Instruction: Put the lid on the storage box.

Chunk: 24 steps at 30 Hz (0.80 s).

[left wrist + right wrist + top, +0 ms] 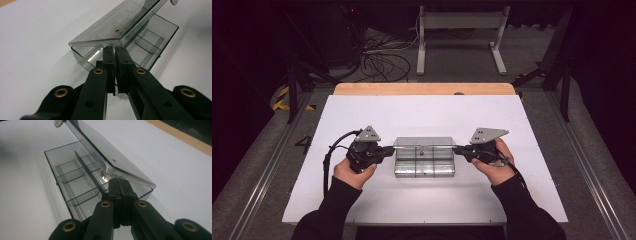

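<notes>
Left gripper [388,150], right gripper [460,148]: jaws narrow, apparently under raised lid [424,145] of clear box [424,169]; white board [362,115] around.

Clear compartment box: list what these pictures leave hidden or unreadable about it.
- Clear box, high view: glare and small scale hide its dividers and contents.
- Small brown item, right gripper view: too small to identify, partly behind the raised lid.
- Left gripper, left gripper view: its fingers cover the box's near wall.
- Lid's far end, both gripper views: cut off by the top edge.
</notes>
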### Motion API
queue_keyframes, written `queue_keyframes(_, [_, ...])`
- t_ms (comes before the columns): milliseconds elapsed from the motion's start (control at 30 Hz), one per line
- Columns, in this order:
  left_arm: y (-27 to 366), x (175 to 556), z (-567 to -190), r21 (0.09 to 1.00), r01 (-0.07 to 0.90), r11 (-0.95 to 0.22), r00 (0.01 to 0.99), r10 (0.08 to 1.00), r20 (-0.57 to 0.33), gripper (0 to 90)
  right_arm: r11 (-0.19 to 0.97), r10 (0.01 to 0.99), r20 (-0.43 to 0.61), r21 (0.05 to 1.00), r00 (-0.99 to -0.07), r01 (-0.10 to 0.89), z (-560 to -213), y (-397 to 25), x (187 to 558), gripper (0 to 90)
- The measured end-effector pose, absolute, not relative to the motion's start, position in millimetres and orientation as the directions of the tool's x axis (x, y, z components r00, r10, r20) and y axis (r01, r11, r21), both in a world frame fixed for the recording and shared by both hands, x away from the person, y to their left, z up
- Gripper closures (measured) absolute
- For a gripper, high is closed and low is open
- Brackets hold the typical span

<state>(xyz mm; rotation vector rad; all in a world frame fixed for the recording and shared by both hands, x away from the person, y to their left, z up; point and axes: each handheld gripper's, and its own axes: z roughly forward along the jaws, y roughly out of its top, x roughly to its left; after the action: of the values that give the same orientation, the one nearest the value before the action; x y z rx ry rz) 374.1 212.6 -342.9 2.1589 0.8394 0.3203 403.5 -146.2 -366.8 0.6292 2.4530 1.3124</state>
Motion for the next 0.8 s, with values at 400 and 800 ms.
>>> queue_keyframes(400, [209.2, 370.5, -345.3, 0.696, 0.485, -0.529, 0.766, 0.642, -0.045, 86.9, 0.529, 0.479, -0.043, 0.811, -0.877, 0.250, -367.9, -147.4, 396.5, 90.0])
queue_keyframes(800, [202.3, 365.3, -348.1, 0.637, 0.496, -0.590, 0.784, 0.620, -0.036, 86.7, 0.578, 0.449, -0.039, 0.775, -0.893, 0.257, -370.4, -144.3, 388.4, 89.5])
